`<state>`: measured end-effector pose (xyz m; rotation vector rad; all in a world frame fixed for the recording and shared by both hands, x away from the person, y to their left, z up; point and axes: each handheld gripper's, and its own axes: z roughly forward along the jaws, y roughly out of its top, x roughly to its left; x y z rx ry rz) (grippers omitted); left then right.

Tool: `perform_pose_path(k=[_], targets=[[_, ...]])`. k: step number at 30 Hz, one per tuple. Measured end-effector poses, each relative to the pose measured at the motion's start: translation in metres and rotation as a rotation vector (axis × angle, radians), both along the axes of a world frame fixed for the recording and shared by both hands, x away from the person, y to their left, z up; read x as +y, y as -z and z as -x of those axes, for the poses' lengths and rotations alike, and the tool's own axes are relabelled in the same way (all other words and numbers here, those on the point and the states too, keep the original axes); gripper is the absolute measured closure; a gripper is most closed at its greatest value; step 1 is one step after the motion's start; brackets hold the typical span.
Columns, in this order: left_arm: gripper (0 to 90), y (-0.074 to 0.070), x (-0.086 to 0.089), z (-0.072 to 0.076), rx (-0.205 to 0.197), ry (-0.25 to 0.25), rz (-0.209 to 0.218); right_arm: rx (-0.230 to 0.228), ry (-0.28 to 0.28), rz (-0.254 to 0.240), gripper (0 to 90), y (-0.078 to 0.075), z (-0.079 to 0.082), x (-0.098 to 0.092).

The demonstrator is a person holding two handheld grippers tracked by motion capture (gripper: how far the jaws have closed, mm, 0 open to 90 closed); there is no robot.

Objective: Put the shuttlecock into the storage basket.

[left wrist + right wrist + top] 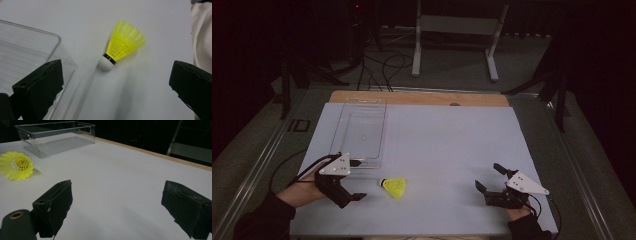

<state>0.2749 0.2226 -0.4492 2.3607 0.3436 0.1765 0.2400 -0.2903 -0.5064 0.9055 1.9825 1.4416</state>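
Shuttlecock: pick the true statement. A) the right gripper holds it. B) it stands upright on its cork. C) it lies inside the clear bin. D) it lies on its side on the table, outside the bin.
D: the shuttlecock lies on its side on the table, beside the clear bin.

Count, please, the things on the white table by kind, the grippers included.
Yellow shuttlecock: 1
Clear plastic box: 1
Grippers, both with jaws open: 2, the left gripper and the right gripper
Total: 4
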Motion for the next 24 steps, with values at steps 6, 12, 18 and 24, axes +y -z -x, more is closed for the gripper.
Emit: perform_pose_path(k=[6,12,18,24], targets=[[0.0,0.002,-0.009,-0.004,0.045,0.073,-0.077,-0.001,-0.003,-0.002,9.9,0.0,0.0,0.0],[0.0,0.0,-0.015,-0.006,0.035,0.14,-0.134,-0.003,-0.003,-0.004,9.9,0.0,0.0,0.0],[0.0,-0.002,-0.024,-0.008,0.056,0.192,-0.185,-0.002,-0.005,-0.005,9.9,0.0,0.0,0.0],[0.0,-0.004,-0.031,-0.01,0.061,0.241,-0.23,-0.001,-0.006,-0.004,9.8,0.0,0.0,0.0]])
